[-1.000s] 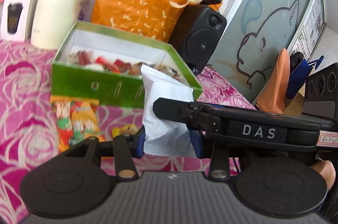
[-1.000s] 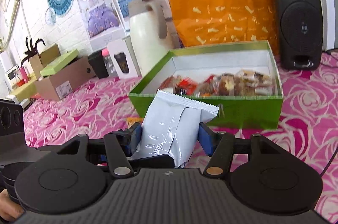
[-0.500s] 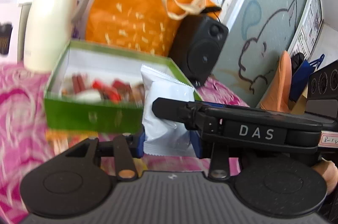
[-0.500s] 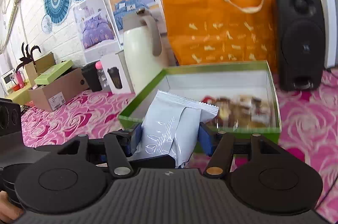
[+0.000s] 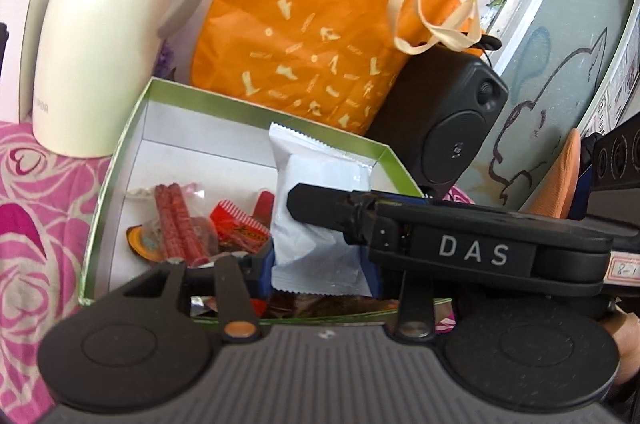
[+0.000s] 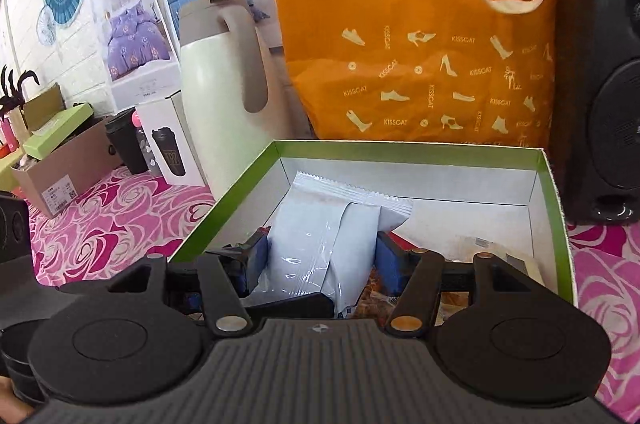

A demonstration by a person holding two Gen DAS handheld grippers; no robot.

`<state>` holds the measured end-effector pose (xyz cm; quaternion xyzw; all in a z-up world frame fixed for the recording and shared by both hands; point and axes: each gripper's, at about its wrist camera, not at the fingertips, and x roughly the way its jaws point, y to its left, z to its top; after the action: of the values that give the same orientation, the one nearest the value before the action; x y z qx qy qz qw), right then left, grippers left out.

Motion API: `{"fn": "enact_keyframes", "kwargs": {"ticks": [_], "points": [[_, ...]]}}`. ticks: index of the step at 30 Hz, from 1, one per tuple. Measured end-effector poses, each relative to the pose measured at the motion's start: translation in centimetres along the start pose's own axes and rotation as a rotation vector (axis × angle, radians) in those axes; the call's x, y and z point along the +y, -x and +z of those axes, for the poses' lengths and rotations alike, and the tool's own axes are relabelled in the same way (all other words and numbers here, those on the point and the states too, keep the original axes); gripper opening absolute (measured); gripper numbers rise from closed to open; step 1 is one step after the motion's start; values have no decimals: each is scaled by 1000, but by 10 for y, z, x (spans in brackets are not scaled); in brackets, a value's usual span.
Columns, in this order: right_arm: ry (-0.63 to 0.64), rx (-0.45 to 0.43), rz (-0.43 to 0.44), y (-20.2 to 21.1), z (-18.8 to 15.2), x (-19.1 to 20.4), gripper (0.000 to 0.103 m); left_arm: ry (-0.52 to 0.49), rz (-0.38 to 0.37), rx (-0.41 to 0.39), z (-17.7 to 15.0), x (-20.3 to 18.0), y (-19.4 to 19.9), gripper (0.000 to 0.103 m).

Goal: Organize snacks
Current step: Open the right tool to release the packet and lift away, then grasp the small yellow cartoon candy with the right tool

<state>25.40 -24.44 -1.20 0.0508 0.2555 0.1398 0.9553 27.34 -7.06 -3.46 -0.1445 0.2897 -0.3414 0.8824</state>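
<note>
Both grippers are shut on one white snack packet (image 5: 316,208), held upright over the open green box (image 5: 120,160). My left gripper (image 5: 318,264) grips its lower part. My right gripper (image 6: 320,256) grips the same packet (image 6: 320,236), and its black body crosses the left wrist view (image 5: 472,248). The box (image 6: 554,208) holds several wrapped snacks: red sausage sticks (image 5: 176,224) and a red-orange packet (image 5: 240,230) at its near end. The far part of the box floor is bare white.
A cream thermos jug (image 5: 100,40) stands left of the box, an orange tote bag (image 5: 312,24) behind it, a black speaker (image 5: 448,120) to its right. The pink rose tablecloth (image 5: 36,224) covers the table. Cardboard boxes (image 6: 60,160) sit far left.
Both grippers moved forward with the packet, from in front of the box to over its inside. The box now looks much closer, and the orange snack bag on the cloth has left view.
</note>
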Motion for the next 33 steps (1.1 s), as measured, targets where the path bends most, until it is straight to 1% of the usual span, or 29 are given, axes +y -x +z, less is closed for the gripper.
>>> {"fn": "enact_keyframes", "kwargs": {"ticks": [6,7,8,9,11,16,20,22,24,26,27,29,31,33], "points": [[-11,-6,13,-8,0,-3,96,-6,20,-2,-2,5,-6,41],[-14,-10,16,-9,0,-3,98,-6,24,-2,-2,5,-5,42],[-19,-19,23,-8,-1,-4,99,-7,34,-2,-2,5,-4,45],[-27,-40,25,-5,-2,-5,102,-9,55,-1,-1,4,-1,46],[-37,-85,19,4,-2,-7,103,-28,90,-14,-2,3,8,49],[-37,-164,33,38,3,-9,103,-34,148,-49,-7,8,34,51],[4,-217,101,70,-9,-4,103,-88,186,-98,-21,1,64,55],[50,-216,115,82,-20,2,103,-131,197,-116,-33,-6,77,55],[85,-204,132,93,-34,5,98,-171,185,-121,-47,-15,89,55],[70,-175,154,99,-48,2,78,-203,152,-98,-62,-24,96,55],[39,-147,159,101,-55,0,74,-211,130,-74,-69,-28,97,55],[-42,-88,169,98,-69,-8,60,-196,80,-24,-82,-33,95,55],[-116,-21,200,91,-85,-15,53,-167,33,25,-92,-36,89,55],[-165,39,184,77,-97,-20,49,-150,33,59,-99,-36,79,55]]}}
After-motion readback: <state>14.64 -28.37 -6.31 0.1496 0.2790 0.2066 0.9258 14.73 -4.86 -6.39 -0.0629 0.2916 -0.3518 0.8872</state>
